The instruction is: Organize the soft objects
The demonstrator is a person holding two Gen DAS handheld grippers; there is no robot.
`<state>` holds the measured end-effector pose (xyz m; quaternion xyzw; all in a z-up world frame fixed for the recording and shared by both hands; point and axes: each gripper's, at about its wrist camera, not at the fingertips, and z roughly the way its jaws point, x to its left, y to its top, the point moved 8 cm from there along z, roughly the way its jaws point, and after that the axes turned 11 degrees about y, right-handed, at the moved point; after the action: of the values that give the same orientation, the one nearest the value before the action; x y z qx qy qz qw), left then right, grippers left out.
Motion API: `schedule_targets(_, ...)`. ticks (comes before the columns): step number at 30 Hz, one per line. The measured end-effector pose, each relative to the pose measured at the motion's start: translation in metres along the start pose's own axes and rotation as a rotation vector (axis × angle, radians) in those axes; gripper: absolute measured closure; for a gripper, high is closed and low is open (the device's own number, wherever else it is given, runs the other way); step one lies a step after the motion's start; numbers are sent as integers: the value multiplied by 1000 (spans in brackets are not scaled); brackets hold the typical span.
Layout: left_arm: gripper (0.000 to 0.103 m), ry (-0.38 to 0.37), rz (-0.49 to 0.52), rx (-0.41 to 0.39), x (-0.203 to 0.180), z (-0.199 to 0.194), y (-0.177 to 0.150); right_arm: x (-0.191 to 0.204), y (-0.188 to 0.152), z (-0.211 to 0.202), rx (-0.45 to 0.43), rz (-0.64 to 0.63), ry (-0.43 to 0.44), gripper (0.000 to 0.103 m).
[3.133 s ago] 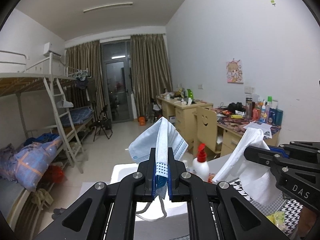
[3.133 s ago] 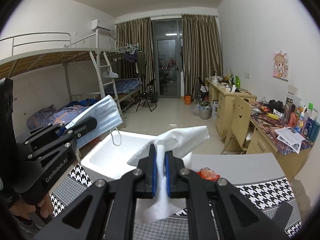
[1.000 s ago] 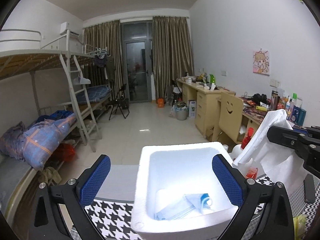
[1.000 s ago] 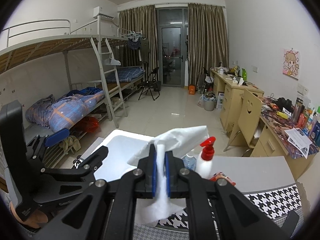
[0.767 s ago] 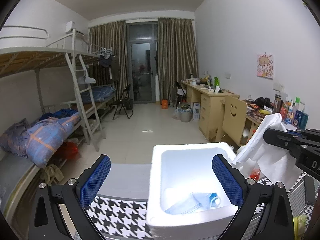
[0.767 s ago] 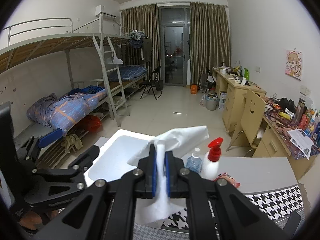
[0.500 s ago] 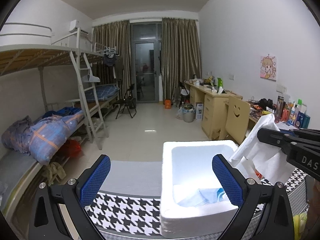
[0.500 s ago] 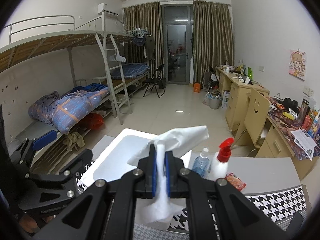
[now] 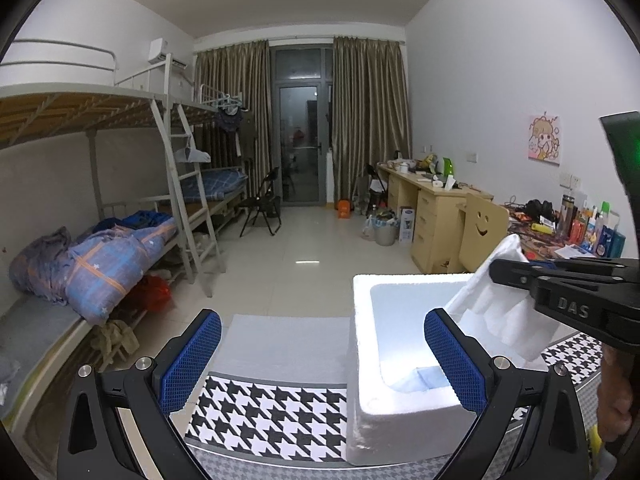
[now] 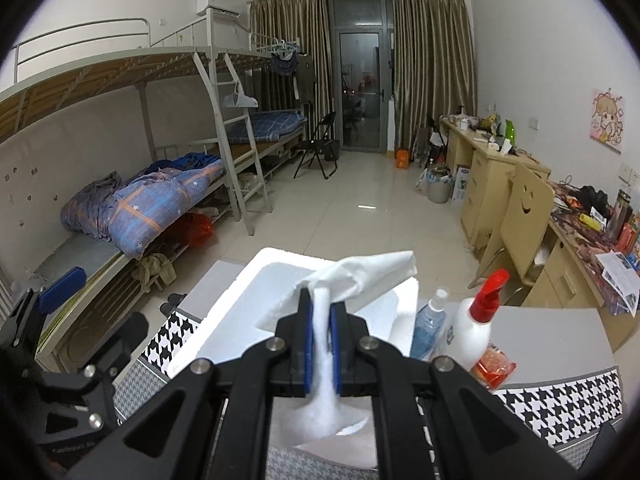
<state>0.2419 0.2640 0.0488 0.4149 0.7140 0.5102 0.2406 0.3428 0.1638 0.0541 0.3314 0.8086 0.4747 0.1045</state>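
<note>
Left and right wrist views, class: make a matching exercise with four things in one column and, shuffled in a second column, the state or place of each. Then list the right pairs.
Things
1. left hand-held gripper
2. right hand-held gripper
3. blue face mask
4. red-capped spray bottle

States or places
A. lying inside the white foam box
B. shut on the white tissue
C. open, holding nothing
D. standing on the table to the right of the box, beside a clear blue bottle

Pairs: 1-C, 2-B, 3-A, 4-D
</note>
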Motion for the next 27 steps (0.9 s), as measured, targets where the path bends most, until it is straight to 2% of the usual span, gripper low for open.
schedule_targets(13, 1, 9, -7, 20, 9, 3, -11, 0, -5, 28, 56, 25, 29, 91)
schedule_targets(14, 1, 9, -5, 23, 8, 3, -12, -2, -6, 30, 64, 34, 23, 85)
schedule_targets(17, 1, 9, -5, 25, 8, 3, -13, -4, -11, 35, 91, 40, 27, 58)
schedule_targets(18, 1, 7, -7, 27, 8, 3, -13, -6, -12, 35, 97, 54, 31, 52)
schedule_targets(24, 1, 6, -11, 29, 8, 2, -13, -11, -14, 28, 97, 78, 42, 42)
schedule_targets(27, 1, 6, -11, 28, 7, 0, -13, -11, -12, 19, 80, 75, 41, 41)
